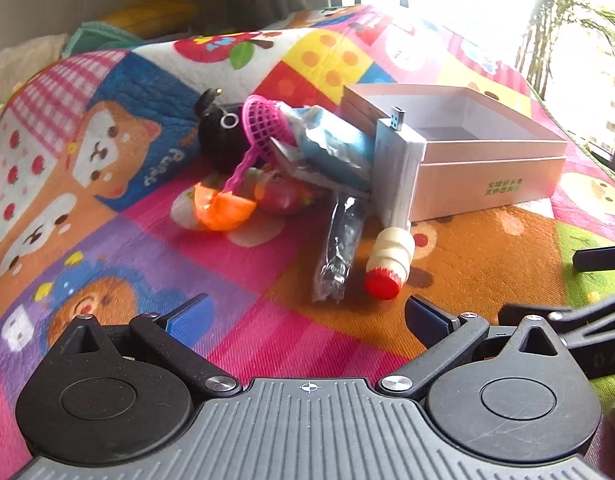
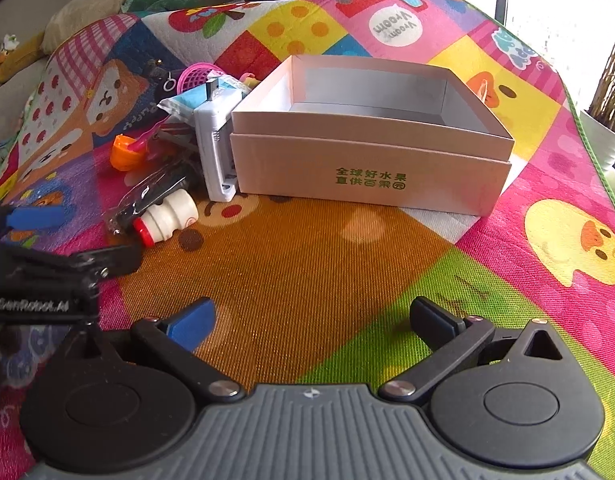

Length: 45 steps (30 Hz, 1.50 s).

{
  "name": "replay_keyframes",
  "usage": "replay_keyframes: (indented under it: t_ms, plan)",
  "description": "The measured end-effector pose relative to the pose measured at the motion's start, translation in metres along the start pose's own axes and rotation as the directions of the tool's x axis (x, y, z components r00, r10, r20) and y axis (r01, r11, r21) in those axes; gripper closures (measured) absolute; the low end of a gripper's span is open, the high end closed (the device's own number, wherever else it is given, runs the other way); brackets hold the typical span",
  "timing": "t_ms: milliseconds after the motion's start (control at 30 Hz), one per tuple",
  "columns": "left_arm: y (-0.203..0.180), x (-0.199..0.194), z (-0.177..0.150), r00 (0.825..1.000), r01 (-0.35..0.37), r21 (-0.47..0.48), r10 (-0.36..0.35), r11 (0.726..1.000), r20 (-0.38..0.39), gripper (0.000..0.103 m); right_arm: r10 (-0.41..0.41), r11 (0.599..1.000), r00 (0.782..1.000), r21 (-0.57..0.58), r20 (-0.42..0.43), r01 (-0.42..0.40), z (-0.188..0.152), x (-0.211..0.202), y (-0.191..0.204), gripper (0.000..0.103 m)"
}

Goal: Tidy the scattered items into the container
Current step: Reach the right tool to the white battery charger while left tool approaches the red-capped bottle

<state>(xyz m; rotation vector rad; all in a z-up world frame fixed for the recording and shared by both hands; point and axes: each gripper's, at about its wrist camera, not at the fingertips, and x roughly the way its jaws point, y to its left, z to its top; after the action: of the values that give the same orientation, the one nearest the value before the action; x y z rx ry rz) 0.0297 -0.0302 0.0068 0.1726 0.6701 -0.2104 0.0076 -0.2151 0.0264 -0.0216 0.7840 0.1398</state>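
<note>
Your jaws stand wide apart and hold nothing, on both the left gripper and the right gripper. The box sits bare inside on the mat. Bottle, bagged utensil, basket, black toy and the rest lie piled just left of it. By this, nothing is tidied yet.

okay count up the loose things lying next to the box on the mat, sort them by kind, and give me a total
Toys: 3, a black plush toy, a pink net scoop, an orange toy
Bottles: 1, the small white bottle
Plastic packets: 2, a blue packet, a clear packet
White gadgets: 1, a white gadget
Total: 7
</note>
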Motion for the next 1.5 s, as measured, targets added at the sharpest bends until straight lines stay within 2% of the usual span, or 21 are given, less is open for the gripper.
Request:
replay_keyframes:
  t_ms: [67, 133, 233, 267, 300, 367, 467, 533, 667, 800, 833, 900, 933, 1100, 1133, 1167, 1200, 1300, 1367, 1433, 1500]
  plan:
    - [-0.002, 0.014, 0.008, 0.999, -0.044, 0.061, 0.045, 0.997, -0.013, 0.000, 0.006, 1.000, 1.000, -0.012, -0.002, -0.006, 0.000, -0.001, 0.000, 0.000]
    - [0.004, 0.018, 0.012, 0.987, -0.158, 0.103, 0.157, 0.982, 0.023, 0.000, 0.005, 1.000, 1.000, -0.022, -0.003, -0.005, 0.000, 0.000, 0.001, 0.000]
    - [0.031, 0.015, 0.012, 0.924, -0.379, 0.097, 0.370, 0.920, 0.099, 0.000, 0.007, 1.000, 1.000, -0.030, -0.003, -0.007, 0.000, -0.001, 0.001, 0.000]
    - [0.043, 0.012, 0.011, 0.908, -0.414, 0.071, 0.406, 0.908, 0.102, 0.000, 0.011, 0.999, 1.000, -0.038, -0.005, -0.011, 0.001, 0.000, 0.002, 0.000]
    - [0.058, 0.008, 0.010, 0.904, -0.422, 0.036, 0.418, 0.906, 0.096, 0.000, 0.021, 0.998, 1.000, -0.052, -0.008, -0.021, 0.002, 0.001, 0.003, 0.000]
    - [0.081, -0.001, 0.008, 0.921, -0.378, -0.052, 0.381, 0.924, 0.083, 0.000, 0.048, 0.995, 0.999, -0.087, -0.016, -0.049, 0.006, 0.003, 0.007, 0.000]
    - [0.100, -0.017, 0.004, 0.969, -0.208, -0.159, 0.226, 0.965, 0.100, 0.000, 0.084, 0.990, 0.996, -0.107, -0.029, -0.087, 0.015, 0.010, 0.013, 0.000]
    - [0.095, -0.025, 0.004, 0.984, -0.096, -0.169, 0.120, 0.981, 0.133, 0.000, 0.084, 0.990, 0.996, -0.115, -0.014, -0.085, 0.016, 0.014, 0.017, 0.000]
    - [0.059, -0.029, 0.021, 0.979, 0.101, -0.098, -0.082, 0.990, 0.185, 0.000, 0.086, 0.990, 0.996, -0.112, 0.001, -0.085, 0.014, 0.013, 0.017, 0.000]
    - [0.018, -0.015, 0.050, 0.968, 0.192, -0.022, -0.186, 0.981, 0.167, 0.001, 0.088, 0.991, 0.996, -0.100, 0.003, -0.087, 0.013, 0.013, 0.016, 0.000]
    - [0.009, -0.012, 0.055, 0.965, 0.197, -0.001, -0.194, 0.980, 0.174, 0.003, 0.092, 0.991, 0.996, -0.095, 0.006, -0.091, 0.013, 0.013, 0.015, 0.000]
    - [-0.007, -0.003, 0.062, 0.964, 0.195, 0.035, -0.198, 0.980, 0.177, 0.016, 0.101, 0.991, 0.995, -0.090, 0.009, -0.100, 0.013, 0.012, 0.013, 0.000]
    - [-0.013, 0.004, 0.066, 0.967, 0.192, 0.039, -0.196, 0.981, 0.165, 0.031, 0.107, 0.991, 0.994, -0.087, 0.011, -0.106, 0.012, 0.012, 0.012, 0.000]
    - [-0.022, 0.028, 0.066, 0.972, 0.191, 0.017, -0.191, 0.982, 0.135, 0.042, 0.101, 0.990, 0.995, -0.100, 0.014, -0.099, 0.012, 0.012, 0.013, 0.000]
    - [-0.019, 0.025, 0.064, 0.972, 0.187, 0.008, -0.186, 0.982, 0.143, 0.050, 0.101, 0.990, 0.995, -0.100, 0.015, -0.099, 0.012, 0.012, 0.013, 0.000]
    - [-0.014, 0.022, 0.063, 0.976, 0.160, -0.004, -0.158, 0.987, 0.149, 0.068, 0.103, 0.990, 0.995, -0.098, 0.016, -0.101, 0.012, 0.012, 0.013, 0.000]
    - [-0.006, 0.016, 0.061, 0.981, 0.115, -0.017, -0.111, 0.993, 0.159, 0.073, 0.106, 0.990, 0.994, -0.095, 0.018, -0.104, 0.012, 0.012, 0.012, 0.000]
    - [0.025, 0.008, 0.053, 0.986, -0.021, -0.049, 0.029, 0.999, 0.164, 0.074, 0.109, 0.990, 0.994, -0.092, 0.020, -0.107, 0.012, 0.012, 0.011, 0.000]
    - [0.045, 0.005, 0.042, 0.988, -0.066, -0.076, 0.076, 0.995, 0.135, 0.074, 0.098, 0.990, 0.995, -0.106, 0.016, -0.096, 0.012, 0.013, 0.014, 0.000]
    - [0.060, 0.003, 0.030, 0.992, -0.066, -0.102, 0.076, 0.993, 0.098, 0.072, 0.093, 0.989, 0.996, -0.112, 0.015, -0.091, 0.013, 0.014, 0.015, 0.000]
    - [0.065, -0.002, 0.019, 0.996, -0.021, -0.126, 0.031, 0.992, 0.084, 0.068, 0.093, 0.989, 0.996, -0.116, 0.015, -0.090, 0.013, 0.014, 0.016, 0.000]
